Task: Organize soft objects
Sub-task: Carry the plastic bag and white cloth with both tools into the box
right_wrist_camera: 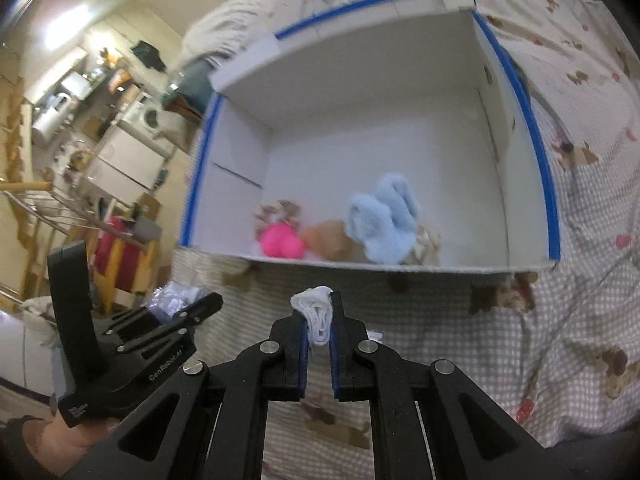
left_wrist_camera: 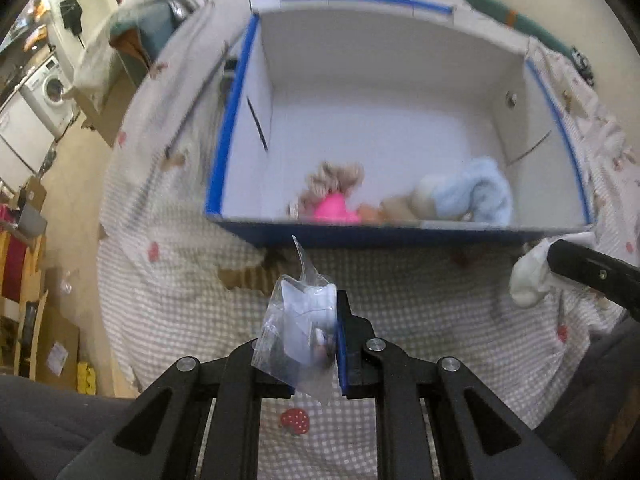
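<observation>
My left gripper (left_wrist_camera: 308,332) is shut on a clear plastic bag (left_wrist_camera: 296,320) with something pale inside, held above the checked bedspread. My right gripper (right_wrist_camera: 318,308) is shut on a small white cloth (right_wrist_camera: 316,316). Ahead of both stands an open white box with blue-taped rims (left_wrist_camera: 228,140) (right_wrist_camera: 540,160). At its near end lie a pink toy (right_wrist_camera: 280,242), a light blue fluffy piece (right_wrist_camera: 384,220), a tan item (right_wrist_camera: 332,240) and a beige curly thing (left_wrist_camera: 336,178). The right gripper (left_wrist_camera: 560,260) with the white cloth (left_wrist_camera: 528,280) shows at the right edge of the left wrist view. The left gripper (right_wrist_camera: 192,308) shows at the lower left of the right wrist view.
The box rests on a checked bedspread (left_wrist_camera: 400,300) printed with bears and strawberries. Rumpled bedding (left_wrist_camera: 168,12) piles up behind the box. Left of the bed are a washing machine (left_wrist_camera: 48,88), a drying rack (right_wrist_camera: 60,208) and cardboard boxes on the floor. A person's hand (right_wrist_camera: 60,436) holds the left gripper.
</observation>
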`<control>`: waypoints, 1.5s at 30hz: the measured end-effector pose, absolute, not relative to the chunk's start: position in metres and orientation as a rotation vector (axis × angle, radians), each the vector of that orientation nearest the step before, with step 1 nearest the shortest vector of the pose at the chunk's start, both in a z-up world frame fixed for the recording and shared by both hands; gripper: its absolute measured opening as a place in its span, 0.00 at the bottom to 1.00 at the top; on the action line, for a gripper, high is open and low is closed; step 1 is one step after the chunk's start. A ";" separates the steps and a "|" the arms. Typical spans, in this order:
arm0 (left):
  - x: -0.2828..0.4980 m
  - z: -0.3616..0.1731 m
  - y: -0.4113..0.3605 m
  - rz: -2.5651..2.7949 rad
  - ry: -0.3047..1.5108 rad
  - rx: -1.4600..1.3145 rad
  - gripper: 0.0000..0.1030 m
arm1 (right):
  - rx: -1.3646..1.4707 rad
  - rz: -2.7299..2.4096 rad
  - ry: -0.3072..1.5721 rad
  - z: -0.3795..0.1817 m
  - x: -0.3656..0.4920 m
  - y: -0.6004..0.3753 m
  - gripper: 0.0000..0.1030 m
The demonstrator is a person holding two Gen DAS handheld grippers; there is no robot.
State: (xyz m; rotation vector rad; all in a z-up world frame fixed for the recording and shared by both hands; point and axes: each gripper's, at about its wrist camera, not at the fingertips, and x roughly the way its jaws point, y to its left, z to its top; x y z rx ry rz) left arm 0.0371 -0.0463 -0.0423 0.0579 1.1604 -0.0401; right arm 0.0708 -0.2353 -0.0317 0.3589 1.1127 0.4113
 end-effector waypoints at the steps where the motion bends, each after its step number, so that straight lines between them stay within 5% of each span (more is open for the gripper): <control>1: 0.035 -0.034 -0.047 -0.044 1.144 0.054 0.13 | 0.366 0.420 1.095 -0.025 0.071 -0.236 0.10; 12: 0.085 0.029 -0.052 -0.042 0.980 0.047 0.13 | 0.449 0.424 0.827 0.019 0.100 -0.252 0.10; 45: 0.167 -0.052 -0.069 -0.090 1.064 0.072 0.18 | 0.382 0.265 1.036 -0.068 0.147 -0.247 0.11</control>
